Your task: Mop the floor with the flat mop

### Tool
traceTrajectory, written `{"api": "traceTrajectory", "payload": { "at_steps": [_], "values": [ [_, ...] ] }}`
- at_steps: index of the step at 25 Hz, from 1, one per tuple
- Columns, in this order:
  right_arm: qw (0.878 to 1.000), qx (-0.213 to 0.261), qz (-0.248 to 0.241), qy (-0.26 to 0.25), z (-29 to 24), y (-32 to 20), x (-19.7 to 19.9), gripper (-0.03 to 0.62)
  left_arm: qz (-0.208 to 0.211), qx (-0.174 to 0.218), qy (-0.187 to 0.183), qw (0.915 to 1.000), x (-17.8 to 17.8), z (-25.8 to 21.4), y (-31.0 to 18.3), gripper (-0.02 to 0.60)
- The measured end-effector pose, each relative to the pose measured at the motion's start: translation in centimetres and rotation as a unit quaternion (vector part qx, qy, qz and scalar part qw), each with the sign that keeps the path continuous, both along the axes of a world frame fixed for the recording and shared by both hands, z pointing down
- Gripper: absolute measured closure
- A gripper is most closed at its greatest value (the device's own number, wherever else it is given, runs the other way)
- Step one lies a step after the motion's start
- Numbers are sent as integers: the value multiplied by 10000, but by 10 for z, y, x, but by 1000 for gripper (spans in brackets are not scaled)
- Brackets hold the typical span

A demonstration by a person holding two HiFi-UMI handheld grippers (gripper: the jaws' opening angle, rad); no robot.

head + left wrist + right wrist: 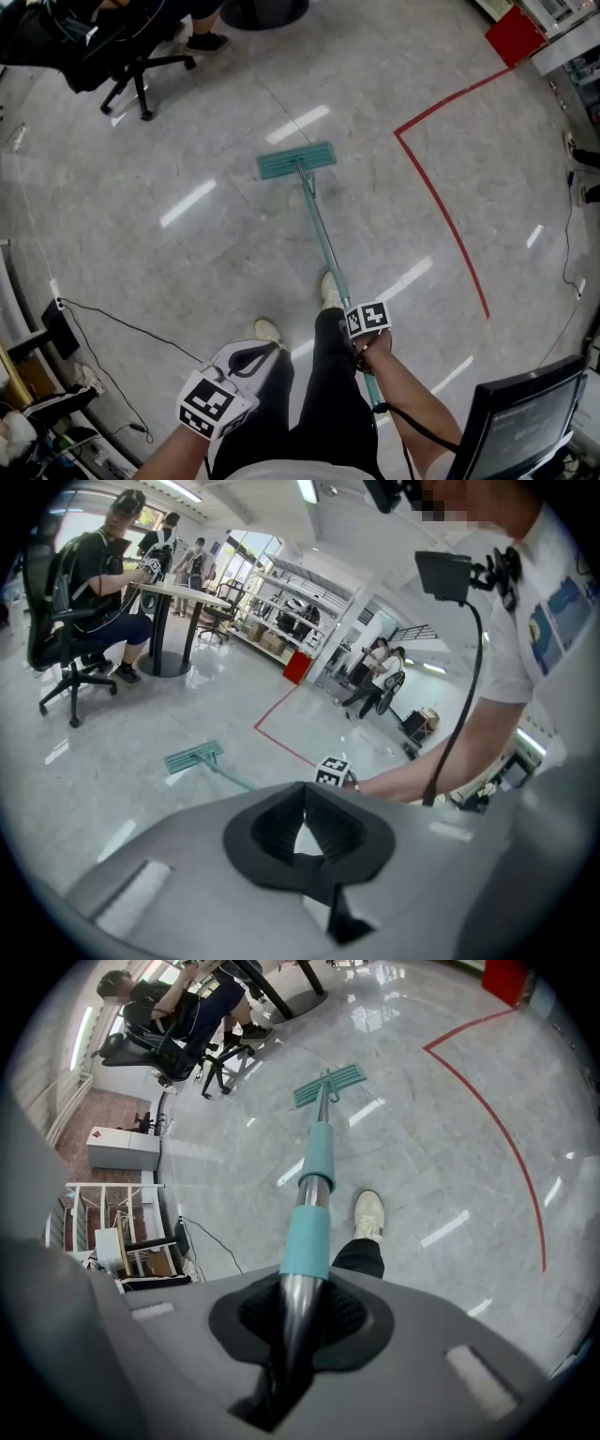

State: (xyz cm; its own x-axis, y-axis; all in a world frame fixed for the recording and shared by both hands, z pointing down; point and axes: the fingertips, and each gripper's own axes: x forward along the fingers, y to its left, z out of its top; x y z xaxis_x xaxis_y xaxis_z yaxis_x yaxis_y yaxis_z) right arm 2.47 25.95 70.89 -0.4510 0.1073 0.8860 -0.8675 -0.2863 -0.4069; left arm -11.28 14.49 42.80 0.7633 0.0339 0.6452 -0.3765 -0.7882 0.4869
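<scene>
The flat mop lies with its green head [296,160] flat on the grey floor ahead of me. Its teal and metal handle [323,239] slants back toward my right side. My right gripper [361,342] is shut on the upper part of that handle. In the right gripper view the handle [314,1180] runs out from between the pads of the right gripper [298,1321] down to the mop head [329,1085]. My left gripper [246,361] hangs low at the left, apart from the mop. In its own view the left gripper [305,832] is shut with nothing between its pads.
My shoes [330,289] stand just behind the mop. A red tape line [441,197] crosses the floor at the right. An office chair [131,66] with a seated person is at the far left. A cable [122,323] trails at the left, and a monitor [525,412] stands at the lower right.
</scene>
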Motion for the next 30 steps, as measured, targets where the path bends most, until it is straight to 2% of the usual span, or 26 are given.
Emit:
{"api": "traceTrajectory", "payload": {
  "at_steps": [7,11,19,23,30],
  "values": [
    [9999,48,59,-115,5,-55,6,548,-367,-86,-27,9993,6,3,-14,578],
    [9999,90,38,-126,7,-86,12,548,-392,-119,29,9992,11,4,-16,578],
    [9998,130,-87,-96,13,-144,28,546,-892,-215,-29,9958,18,7,-33,578],
    [9997,195,-171,-50,16,-175,41,546,-968,-244,-11,9950,25,7,-39,578],
    [9994,278,-192,16,23,-262,62,548,-1087,-326,-30,9935,26,9,-44,578]
  ]
}}
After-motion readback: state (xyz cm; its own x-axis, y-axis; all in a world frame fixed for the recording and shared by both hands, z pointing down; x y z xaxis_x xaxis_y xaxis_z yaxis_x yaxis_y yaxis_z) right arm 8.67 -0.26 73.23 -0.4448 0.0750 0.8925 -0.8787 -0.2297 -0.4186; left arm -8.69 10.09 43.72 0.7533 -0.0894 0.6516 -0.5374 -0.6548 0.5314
